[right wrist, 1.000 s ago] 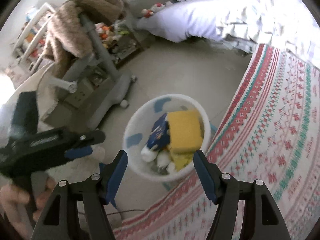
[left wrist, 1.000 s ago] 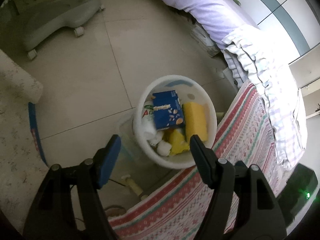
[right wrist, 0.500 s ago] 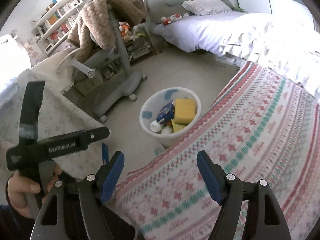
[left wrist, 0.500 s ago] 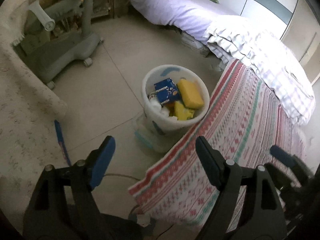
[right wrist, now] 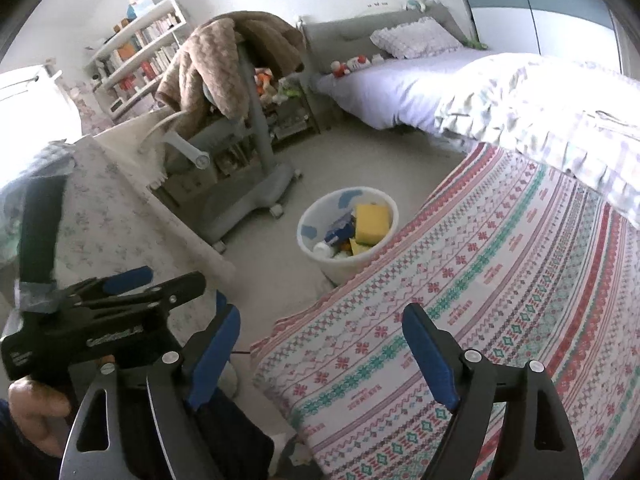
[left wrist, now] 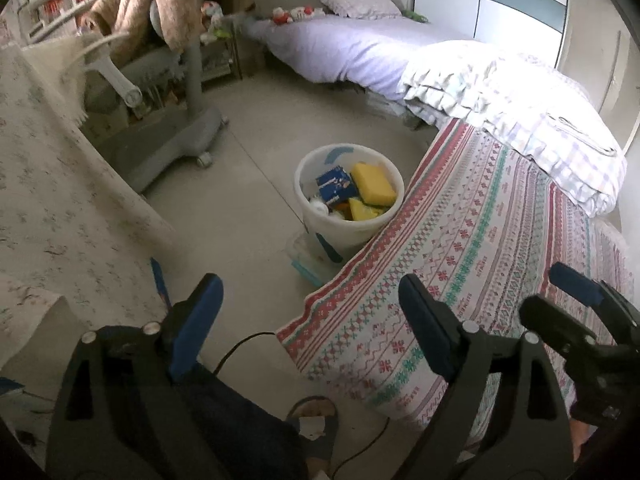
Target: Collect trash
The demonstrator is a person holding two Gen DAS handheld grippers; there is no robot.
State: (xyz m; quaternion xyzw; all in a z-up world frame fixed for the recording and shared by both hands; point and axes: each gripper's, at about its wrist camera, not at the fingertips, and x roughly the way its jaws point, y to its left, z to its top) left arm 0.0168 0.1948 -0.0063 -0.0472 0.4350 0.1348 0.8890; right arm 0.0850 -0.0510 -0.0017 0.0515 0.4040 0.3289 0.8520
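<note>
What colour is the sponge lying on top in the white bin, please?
Yellow. The sponge shows best in the left wrist view.

Your bin (left wrist: 347, 227) looks smooth white plastic; the sponge (left wrist: 373, 183) porous yellow foam (matt); the striped cover (left wrist: 472, 240) woven cloth.
</note>
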